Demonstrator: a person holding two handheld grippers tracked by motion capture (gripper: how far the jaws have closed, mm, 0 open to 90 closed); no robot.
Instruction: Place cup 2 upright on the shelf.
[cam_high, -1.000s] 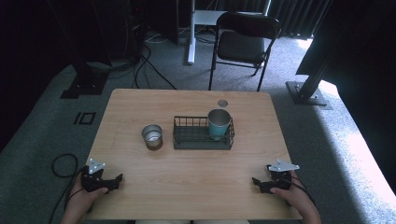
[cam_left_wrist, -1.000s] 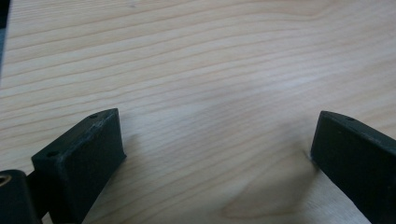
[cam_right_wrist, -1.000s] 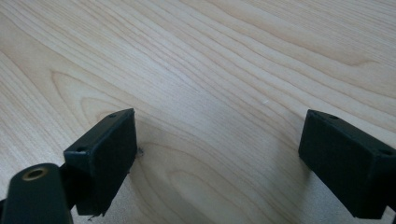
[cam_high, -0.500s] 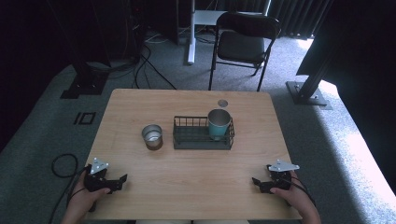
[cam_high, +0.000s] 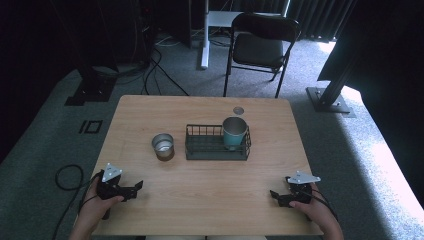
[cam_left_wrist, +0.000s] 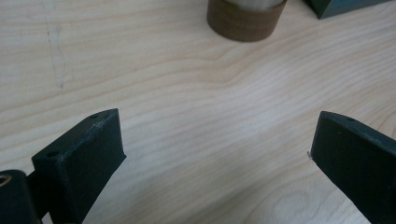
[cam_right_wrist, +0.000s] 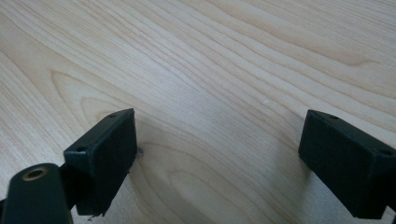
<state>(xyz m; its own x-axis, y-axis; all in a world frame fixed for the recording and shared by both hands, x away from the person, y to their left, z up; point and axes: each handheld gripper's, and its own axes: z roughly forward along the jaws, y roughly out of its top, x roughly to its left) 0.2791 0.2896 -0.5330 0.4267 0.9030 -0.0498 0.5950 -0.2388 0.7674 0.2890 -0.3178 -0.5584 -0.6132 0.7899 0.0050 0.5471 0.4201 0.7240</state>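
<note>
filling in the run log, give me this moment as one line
left hand-held gripper: open, empty | right hand-held gripper: open, empty | small round metal cup: on table | teal metal cup: in black wire basket

Pale matt wood-grain table (cam_high: 200, 200); shiny metal cup (cam_high: 163, 146); black wire basket (cam_high: 217, 149); matt black gripper jaws.

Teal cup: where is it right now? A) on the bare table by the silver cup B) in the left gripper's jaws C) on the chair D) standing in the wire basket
D: the teal cup stands upright inside the right end of the black wire basket, apart from both grippers.
</note>
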